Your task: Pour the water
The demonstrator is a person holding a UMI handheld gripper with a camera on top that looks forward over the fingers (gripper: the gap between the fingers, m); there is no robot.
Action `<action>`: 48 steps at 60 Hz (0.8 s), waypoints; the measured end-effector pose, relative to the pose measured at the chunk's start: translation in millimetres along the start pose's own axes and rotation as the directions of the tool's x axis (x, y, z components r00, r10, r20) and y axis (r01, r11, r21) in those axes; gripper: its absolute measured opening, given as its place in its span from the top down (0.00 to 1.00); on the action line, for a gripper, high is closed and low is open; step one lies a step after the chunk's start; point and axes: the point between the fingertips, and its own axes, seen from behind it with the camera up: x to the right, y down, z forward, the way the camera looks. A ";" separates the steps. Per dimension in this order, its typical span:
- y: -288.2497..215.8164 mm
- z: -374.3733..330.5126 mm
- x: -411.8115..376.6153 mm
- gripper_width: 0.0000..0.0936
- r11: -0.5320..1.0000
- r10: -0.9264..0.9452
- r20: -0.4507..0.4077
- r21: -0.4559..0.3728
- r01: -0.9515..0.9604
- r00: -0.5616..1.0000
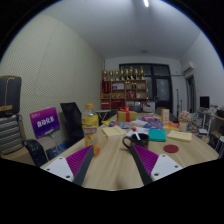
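Tongs (111, 165): released, fingers spread apart, nothing between them; purple pads (77, 160) on the inner faces; bare wood shows in the gap.
Bottle (91, 120): yellow-orange, upright on the tabletop, ahead of the left finger and a little to its left; cap on top; contents not readable. Likeliest item for pouring, though I cannot tell for sure.
Cup-like item (143, 137): dark purple, just ahead of the right finger, with black scissors-like handles (129, 142) beside it; interior not visible.
Teal box (157, 134): sits beyond the right finger, near the purple item.
Red disc (171, 149): flat on the tabletop, to the right of the right finger.
Clutter: mixed small boxes and packages (128, 116) across the far half of the tabletop; too small to identify.
Tabletop (112, 150): light wood.
Purple sign (45, 121): stands at the left with white lettering, unreadable; a black panel (72, 119) leans next to it.
Room: pale walls, white ceiling with a light, shelf (126, 88) at the back carrying bottles.
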 end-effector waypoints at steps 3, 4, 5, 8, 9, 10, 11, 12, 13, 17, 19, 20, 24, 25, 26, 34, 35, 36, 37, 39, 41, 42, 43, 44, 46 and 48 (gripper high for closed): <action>-1.4 22.6 -18.8 0.11 1.000 -0.010 0.007 0.016 0.010 1.000; -1.9 30.1 -24.0 0.11 1.000 -0.014 0.008 0.021 0.014 1.000; -3.3 29.4 -20.4 0.12 1.000 -0.017 0.011 0.024 0.017 1.000; -3.7 54.3 -48.0 0.12 0.999 -0.032 -0.005 0.022 0.032 0.999; -3.7 61.3 -53.0 0.12 0.999 -0.036 -0.006 0.020 0.037 0.999; -4.4 68.3 -58.2 0.12 0.999 -0.040 -0.007 0.019 0.040 0.999; -5.3 74.9 -63.5 0.12 0.999 -0.043 -0.008 0.018 0.043 0.999; -6.3 81.6 -68.5 0.12 0.999 -0.045 -0.009 0.018 0.045 0.999; -7.4 88.6 -72.7 0.12 0.999 -0.048 -0.012 0.019 0.048 0.999; -9.2 112.8 -79.5 0.12 0.997 -0.074 -0.040 0.011 0.075 0.996; -9.5 124.1 -80.2 0.12 0.996 -0.086 -0.065 -0.004 0.086 0.994; -9.4 129.5 -80.2 0.12 0.996 -0.091 -0.078 -0.010 0.091 0.993; -10.3 148.4 -71.2 0.12 0.996 -0.084 -0.111 -0.007 0.084 0.990; -11.7 152.4 -71.0 0.12 0.997 -0.078 -0.119 -0.003 0.079 0.990; -12.7 155.6 -70.5 0.12 0.997 -0.072 -0.127 0.001 0.073 0.989; -11.2 186.9 -76.0 0.12 1.000 -0.024 -0.131 0.001 0.024 0.991; -10.3 190.2 -76.9 0.21 1.000 -0.018 -0.128 0.002 0.019 0.992; -9.4 193.1 -79.2 0.31 1.000 -0.016 -0.121 0.003 0.016 0.992; -7.8 195.8 -80.2 0.40 1.000 -0.014 -0.118 0.002 0.015 0.993; -4.0 199.5 -78.6 0.40 1.000 -0.015 -0.119 0.003 0.016 0.993; -2.3 200.9 -76.8 0.45 1.000 -0.029 -0.126 0.007 0.031 0.992; -2.1 201.5 -77.3 0.45 0.999 -0.036 -0.125 0.013 0.038 0.991; -1.2 202.2 -78.0 0.45 0.999 -0.039 -0.122 0.016 0.041 0.992; 1.3 203.3 -79.1 0.48 0.999 -0.040 -0.116 0.012 0.041 0.992; 3.2 204.8 -86.1 0.48 0.999 -0.034 -0.107 0.006 0.035 0.994; 8.5 206.7 -79.6 0.50 1.000 -0.028 -0.097 -0.009 0.027 0.995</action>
